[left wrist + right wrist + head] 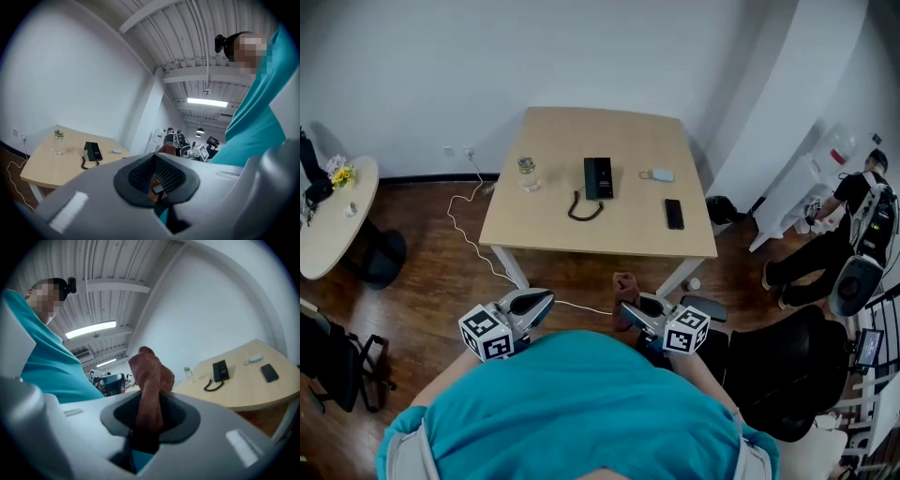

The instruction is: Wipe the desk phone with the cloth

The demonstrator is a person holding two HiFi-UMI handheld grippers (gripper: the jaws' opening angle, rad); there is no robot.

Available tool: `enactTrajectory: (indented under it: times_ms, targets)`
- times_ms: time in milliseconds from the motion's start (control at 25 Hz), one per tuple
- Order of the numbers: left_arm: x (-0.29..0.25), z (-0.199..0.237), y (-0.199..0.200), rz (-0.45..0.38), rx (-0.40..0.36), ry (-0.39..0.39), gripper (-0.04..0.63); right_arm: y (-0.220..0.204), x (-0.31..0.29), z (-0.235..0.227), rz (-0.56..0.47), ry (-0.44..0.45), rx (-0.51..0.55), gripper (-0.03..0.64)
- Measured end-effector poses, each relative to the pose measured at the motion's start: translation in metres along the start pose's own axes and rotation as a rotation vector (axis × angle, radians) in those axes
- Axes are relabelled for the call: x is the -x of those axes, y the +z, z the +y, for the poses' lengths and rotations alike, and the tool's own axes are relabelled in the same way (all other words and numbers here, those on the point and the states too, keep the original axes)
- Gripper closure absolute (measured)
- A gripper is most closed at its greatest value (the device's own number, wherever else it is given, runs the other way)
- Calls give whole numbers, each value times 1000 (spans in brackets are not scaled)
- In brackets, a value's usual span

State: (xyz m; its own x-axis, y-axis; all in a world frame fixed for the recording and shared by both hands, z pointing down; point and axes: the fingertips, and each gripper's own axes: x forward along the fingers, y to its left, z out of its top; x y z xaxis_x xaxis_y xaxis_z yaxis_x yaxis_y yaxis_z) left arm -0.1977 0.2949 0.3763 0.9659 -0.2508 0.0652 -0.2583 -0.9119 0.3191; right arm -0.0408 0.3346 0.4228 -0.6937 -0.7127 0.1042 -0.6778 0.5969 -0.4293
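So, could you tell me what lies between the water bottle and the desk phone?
Just bare tabletop, seen in the head view, separates the water bottle and desk phone.

Office-type workroom: pale wood bench [609, 230] with desk phone [598, 177] and mobile [674, 214], black swivel chair [787, 366], round side table [333, 230], plank floor [431, 281], white walls [412, 75], ribbed ceiling [197, 28], strip light [207, 101], second person [848, 220] among equipment
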Motion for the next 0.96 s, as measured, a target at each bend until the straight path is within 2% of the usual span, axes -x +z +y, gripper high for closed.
enactTrajectory:
  times_ms: [200,320,960]
  targets:
    - [32,16,3,-29,24,8,591,-3,-30,28,6,1,18,514]
    - [41,17,0,-16,25,-11,591,-6,-39,39,18,-11,51,514]
    - [44,2,-14,-2,50,-29,591,-15,-20,37,21,-59,57,514]
